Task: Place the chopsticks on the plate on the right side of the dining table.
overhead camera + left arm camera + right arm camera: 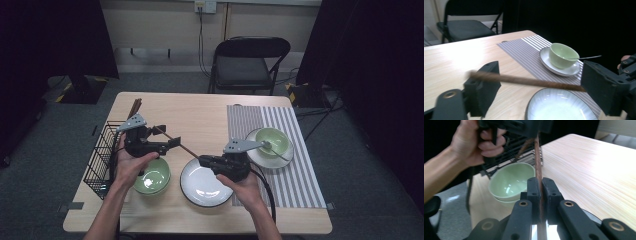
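Observation:
A brown chopstick (182,146) hangs level over the table between the two grippers. My right gripper (204,160) is shut on its near end, above the white plate (205,195); in the right gripper view the pads (534,190) clamp the chopstick (538,157), which runs up to the left gripper. My left gripper (172,142) stands open in the person's left hand (474,142). In the left gripper view the chopstick (529,81) crosses the wide gap of the left gripper (544,88), resting by the left pad (484,85), with no pad pressing on it.
A light green bowl (152,177) sits under the left hand, beside a black wire basket (100,155) with more brown sticks (135,107) at its far end. On the striped placemat (295,175) a green bowl (275,140) with a spoon (586,57) stands on a saucer. A black chair (247,60) is behind the table.

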`<state>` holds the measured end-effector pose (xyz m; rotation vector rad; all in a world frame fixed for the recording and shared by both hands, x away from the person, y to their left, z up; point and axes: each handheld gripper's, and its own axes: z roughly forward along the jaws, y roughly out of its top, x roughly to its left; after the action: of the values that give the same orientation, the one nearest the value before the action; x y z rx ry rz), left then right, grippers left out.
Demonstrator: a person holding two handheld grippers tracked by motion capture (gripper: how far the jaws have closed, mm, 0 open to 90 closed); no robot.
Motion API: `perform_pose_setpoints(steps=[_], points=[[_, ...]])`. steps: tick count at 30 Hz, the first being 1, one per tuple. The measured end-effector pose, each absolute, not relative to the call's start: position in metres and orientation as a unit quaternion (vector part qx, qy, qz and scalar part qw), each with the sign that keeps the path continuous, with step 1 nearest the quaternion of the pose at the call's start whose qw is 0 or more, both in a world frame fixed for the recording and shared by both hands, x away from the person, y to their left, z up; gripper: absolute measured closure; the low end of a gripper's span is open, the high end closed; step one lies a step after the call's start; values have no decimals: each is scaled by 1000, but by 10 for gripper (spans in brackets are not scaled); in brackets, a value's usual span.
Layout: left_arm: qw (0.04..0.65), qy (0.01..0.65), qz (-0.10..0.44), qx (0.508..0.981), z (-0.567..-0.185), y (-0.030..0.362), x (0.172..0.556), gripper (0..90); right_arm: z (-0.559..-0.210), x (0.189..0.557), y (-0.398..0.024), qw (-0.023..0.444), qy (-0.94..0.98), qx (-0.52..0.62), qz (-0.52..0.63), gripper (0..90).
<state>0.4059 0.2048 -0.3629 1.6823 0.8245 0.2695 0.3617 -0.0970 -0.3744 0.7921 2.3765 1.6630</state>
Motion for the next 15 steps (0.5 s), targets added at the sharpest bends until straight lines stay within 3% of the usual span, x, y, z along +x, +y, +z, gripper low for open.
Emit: perform_pose_setpoints(steps=[15], points=[[558, 323, 156, 748, -360, 203, 390, 160, -375, 368, -128, 102, 788, 291, 534, 849]])
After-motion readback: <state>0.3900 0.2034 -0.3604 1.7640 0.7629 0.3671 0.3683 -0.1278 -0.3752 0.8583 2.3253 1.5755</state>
